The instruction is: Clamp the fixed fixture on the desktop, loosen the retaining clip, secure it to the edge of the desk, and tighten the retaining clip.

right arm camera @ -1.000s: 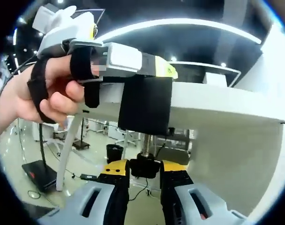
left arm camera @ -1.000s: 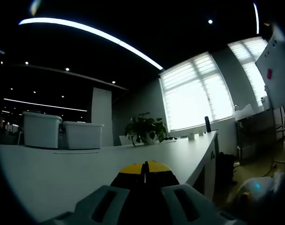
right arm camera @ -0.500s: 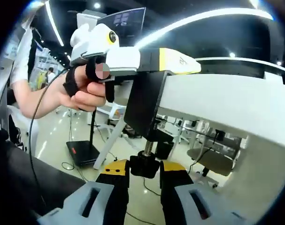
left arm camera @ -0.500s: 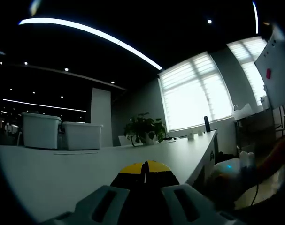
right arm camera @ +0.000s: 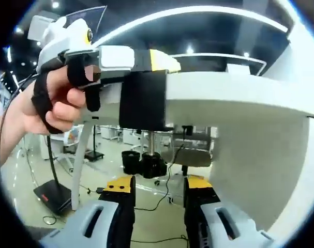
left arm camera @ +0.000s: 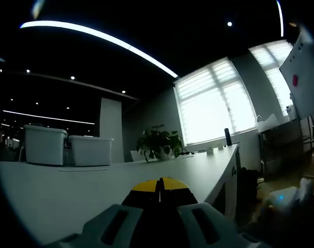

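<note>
The black fixture [right arm camera: 142, 101] hangs over the edge of the white desk [right arm camera: 234, 95], its body against the desk's side. A threaded screw [right arm camera: 150, 144] runs down from it to a black knob [right arm camera: 145, 164] under the desk edge. A hand holds my left gripper [right arm camera: 159, 61] on top of the desk, its yellow-tipped jaws shut on the fixture's top. In the left gripper view those jaws [left arm camera: 160, 184] are pressed together over the desk top [left arm camera: 69, 191]. My right gripper [right arm camera: 158, 183] stands open just below the knob, not touching it.
Two white bins [left arm camera: 45, 144] and a potted plant [left arm camera: 159, 140] stand far back on the desk, in front of bright windows. Under the desk are a slanted white leg [right arm camera: 79, 165], a black floor base [right arm camera: 53, 194], cables and a chair.
My right gripper was shut on the knob and now stands open, with the knob free a little above the jaws. The right gripper view has rolled back. The left gripper has held still.
</note>
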Action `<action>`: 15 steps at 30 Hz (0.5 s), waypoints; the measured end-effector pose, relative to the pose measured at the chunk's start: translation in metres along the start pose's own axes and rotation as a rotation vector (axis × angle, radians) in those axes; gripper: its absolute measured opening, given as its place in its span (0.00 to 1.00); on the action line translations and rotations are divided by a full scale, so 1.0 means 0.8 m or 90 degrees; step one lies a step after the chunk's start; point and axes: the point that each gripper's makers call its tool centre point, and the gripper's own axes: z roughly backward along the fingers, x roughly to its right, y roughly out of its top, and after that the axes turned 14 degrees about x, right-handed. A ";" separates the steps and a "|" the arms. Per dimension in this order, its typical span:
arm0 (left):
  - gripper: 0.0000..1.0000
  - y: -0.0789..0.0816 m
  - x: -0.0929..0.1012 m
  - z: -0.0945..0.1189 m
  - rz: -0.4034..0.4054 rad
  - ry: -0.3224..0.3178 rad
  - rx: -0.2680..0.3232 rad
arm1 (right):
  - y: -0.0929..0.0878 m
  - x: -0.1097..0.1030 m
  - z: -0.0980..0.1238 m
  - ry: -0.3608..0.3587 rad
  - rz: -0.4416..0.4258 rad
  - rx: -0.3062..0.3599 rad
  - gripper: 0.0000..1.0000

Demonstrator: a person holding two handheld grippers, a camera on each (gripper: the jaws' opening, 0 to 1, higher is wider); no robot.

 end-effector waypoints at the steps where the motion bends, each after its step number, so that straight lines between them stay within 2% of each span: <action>1: 0.01 0.000 0.000 0.000 -0.001 0.000 0.001 | 0.006 -0.002 0.001 -0.013 0.021 0.011 0.38; 4: 0.01 0.001 0.000 0.000 -0.004 -0.001 0.004 | 0.019 0.000 -0.003 -0.062 0.071 0.034 0.38; 5: 0.01 0.001 0.000 0.000 -0.004 0.000 0.004 | 0.025 -0.001 -0.006 -0.072 0.063 0.052 0.38; 7: 0.01 0.001 0.000 0.000 -0.005 0.000 0.005 | 0.028 -0.002 -0.011 -0.090 0.043 0.056 0.38; 11: 0.01 0.001 0.000 0.000 -0.007 0.000 0.008 | 0.019 -0.002 -0.021 -0.108 0.032 0.042 0.36; 14: 0.01 0.001 0.000 0.000 -0.006 0.000 0.007 | 0.011 0.002 -0.024 -0.117 0.042 0.033 0.26; 15: 0.01 0.001 0.000 0.000 -0.006 -0.001 0.007 | 0.009 0.002 -0.024 -0.119 0.036 0.032 0.26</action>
